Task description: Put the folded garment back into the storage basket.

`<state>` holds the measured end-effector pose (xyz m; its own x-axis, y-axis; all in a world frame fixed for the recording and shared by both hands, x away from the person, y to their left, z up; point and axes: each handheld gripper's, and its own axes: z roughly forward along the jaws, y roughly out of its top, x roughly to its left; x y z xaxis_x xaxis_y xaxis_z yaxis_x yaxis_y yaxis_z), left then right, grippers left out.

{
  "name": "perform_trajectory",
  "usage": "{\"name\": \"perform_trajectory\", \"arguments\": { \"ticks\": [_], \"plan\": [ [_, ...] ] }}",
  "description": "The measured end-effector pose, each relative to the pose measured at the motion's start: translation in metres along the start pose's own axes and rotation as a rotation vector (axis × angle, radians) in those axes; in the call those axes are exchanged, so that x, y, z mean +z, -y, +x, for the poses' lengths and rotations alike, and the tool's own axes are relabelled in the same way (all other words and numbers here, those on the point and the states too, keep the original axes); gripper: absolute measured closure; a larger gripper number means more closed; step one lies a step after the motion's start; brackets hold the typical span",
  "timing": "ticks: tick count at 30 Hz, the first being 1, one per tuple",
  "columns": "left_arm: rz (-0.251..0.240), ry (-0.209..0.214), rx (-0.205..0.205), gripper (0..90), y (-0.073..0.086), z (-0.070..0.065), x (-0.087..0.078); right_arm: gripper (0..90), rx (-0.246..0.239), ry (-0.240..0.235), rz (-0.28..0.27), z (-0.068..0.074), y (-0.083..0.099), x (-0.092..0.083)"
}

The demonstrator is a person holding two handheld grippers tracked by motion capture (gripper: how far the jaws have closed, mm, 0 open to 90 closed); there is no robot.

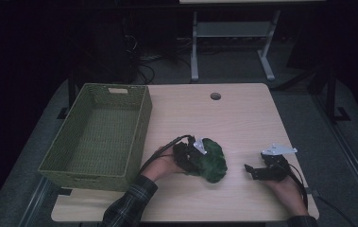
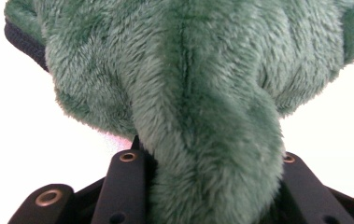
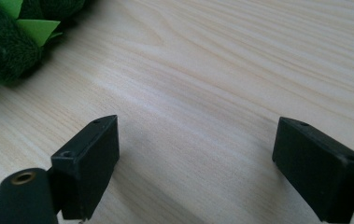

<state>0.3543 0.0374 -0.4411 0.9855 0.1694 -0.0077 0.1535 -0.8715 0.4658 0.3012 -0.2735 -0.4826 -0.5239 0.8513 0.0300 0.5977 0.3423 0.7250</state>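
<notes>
One pale wood table (image 1: 242,113), green wicker basket (image 1: 139,142), dark room, grey floor (image 1: 304,101)

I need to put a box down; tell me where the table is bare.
Bare wood lies between the green basket and the table's far right edge, around the round hole. The near strip is crowded: left gripper on the green plush toy, right gripper beside it.
</notes>
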Motion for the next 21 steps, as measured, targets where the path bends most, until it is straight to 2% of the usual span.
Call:
{"name": "perform_trajectory", "arguments": {
  "ticks": [5,10,13,21],
  "plan": [
    [-0.006,-0.008,-0.006,66.4,-0.001,-0.003,-0.004,14.4,0.0,0.0,0.0,0.0,0.0,0.0],
    [-0.032,0.009,-0.024,66.7,-0.002,-0.003,-0.009,14.4,0.0,0.0,0.0,0.0,0.0,0.0],
    [-0.051,0.016,-0.042,66.5,-0.003,-0.005,-0.015,14.4,-0.001,0.0,0.0,0.0,0.0,0.0],
    [-0.073,0.0,-0.074,66.2,-0.009,-0.006,-0.036,14.5,0.0,0.0,0.0,0.0,0.0,0.0]
  ]
}}
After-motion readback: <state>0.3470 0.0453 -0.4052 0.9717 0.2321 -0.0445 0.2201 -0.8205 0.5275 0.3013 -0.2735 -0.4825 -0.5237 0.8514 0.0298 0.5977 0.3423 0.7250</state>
